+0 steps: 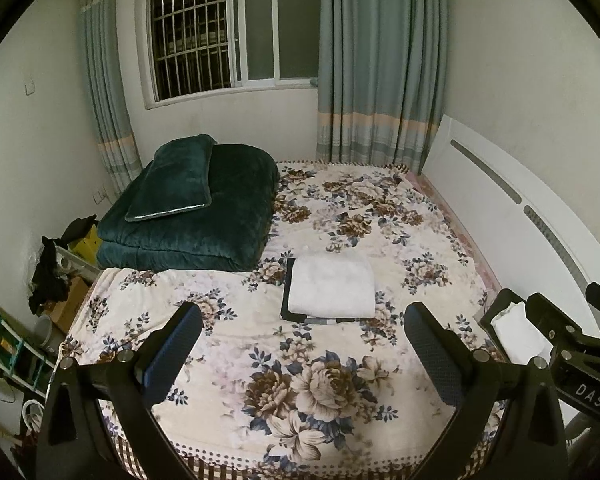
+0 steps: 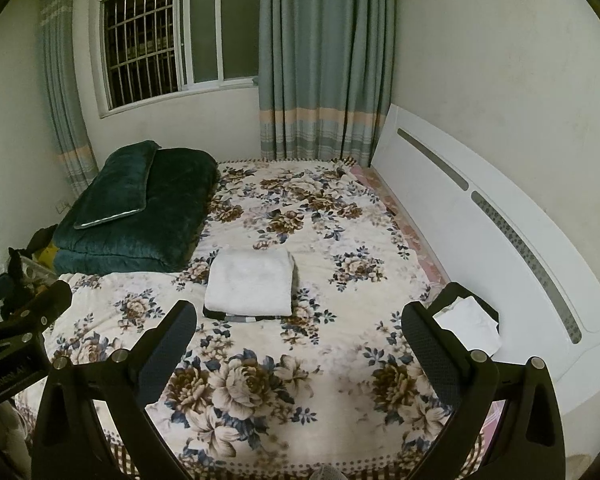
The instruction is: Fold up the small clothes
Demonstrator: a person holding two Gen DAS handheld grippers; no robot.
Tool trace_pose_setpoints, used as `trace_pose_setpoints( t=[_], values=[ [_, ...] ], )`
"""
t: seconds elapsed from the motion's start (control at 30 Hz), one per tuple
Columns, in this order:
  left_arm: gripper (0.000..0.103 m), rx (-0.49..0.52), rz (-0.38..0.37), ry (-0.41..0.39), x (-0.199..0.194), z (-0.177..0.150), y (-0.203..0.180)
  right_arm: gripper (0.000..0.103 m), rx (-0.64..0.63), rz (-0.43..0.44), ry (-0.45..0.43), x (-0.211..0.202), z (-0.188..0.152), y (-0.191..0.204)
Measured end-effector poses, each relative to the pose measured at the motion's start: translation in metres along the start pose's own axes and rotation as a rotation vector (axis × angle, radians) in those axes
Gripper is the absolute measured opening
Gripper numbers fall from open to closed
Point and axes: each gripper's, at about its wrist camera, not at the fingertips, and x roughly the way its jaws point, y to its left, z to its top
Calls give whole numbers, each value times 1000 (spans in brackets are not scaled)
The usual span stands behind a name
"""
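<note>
A folded white garment lies on top of a folded dark striped garment in the middle of the floral bedspread. The stack also shows in the right wrist view. A second white and black folded garment lies at the bed's right edge by the headboard, also seen in the right wrist view. My left gripper is open and empty, above the near part of the bed. My right gripper is open and empty too, and its body shows in the left wrist view.
A folded dark green quilt with a green pillow on it lies at the far left of the bed. A white headboard runs along the right. Boxes and dark clothes crowd the floor at the left. Window and curtains stand behind.
</note>
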Motion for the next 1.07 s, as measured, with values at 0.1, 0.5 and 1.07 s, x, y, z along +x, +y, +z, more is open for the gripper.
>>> trace_pose_setpoints(
  t=[0.1,0.5,1.07],
  values=[
    [103,1,0,2,1,-1,0,103,2,1,-1,-2,-1,1],
    [103,2,1,0,0,-1,0,103,5,-4,0,-2,-3,0],
    [103,2,12,-19,-6,7,-2,103,7,-5,-5,-3,-4,4]
  ],
)
